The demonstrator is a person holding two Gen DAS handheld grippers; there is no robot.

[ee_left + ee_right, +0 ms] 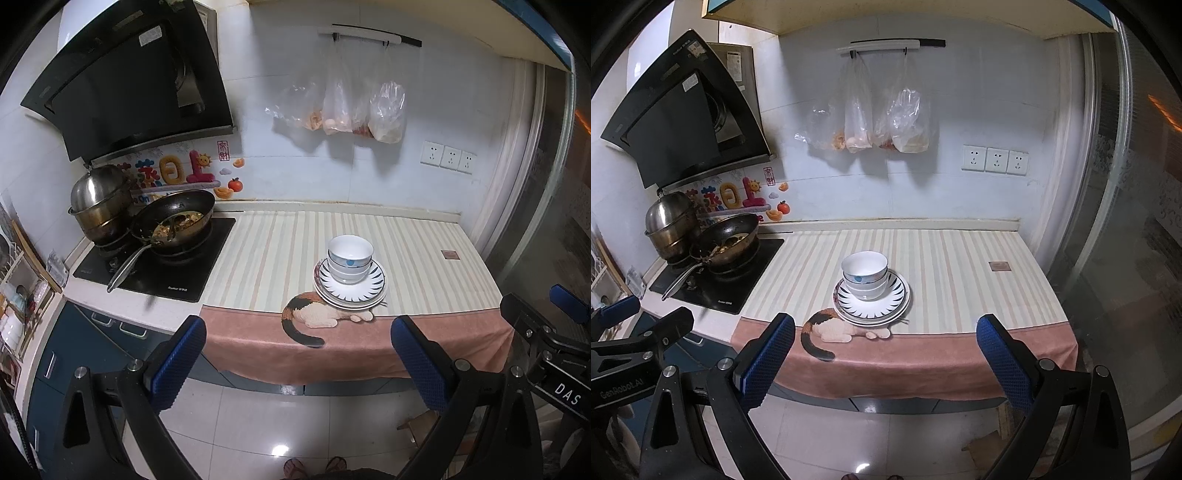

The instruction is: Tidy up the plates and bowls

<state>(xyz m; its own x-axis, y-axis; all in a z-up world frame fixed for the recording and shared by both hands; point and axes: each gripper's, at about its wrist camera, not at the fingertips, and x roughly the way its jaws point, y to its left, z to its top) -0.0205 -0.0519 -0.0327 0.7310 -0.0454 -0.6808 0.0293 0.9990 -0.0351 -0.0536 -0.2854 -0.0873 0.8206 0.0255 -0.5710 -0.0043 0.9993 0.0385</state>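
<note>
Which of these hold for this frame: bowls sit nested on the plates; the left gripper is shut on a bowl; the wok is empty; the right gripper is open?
1. The bowls sit nested on the stacked plates: true.
2. The left gripper is shut on a bowl: false, it is open and holds nothing.
3. The wok is empty: false, food is in it.
4. The right gripper is open: true.

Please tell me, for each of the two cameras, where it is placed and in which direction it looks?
Left wrist: on the left hand-held gripper, open, off the counter's front edge, facing the wall; toes show below.
Right wrist: on the right hand-held gripper, open, beside it, facing the same way; the other gripper shows at left.
Shared: stacked bowls on plates, wok, hanging bags.
</note>
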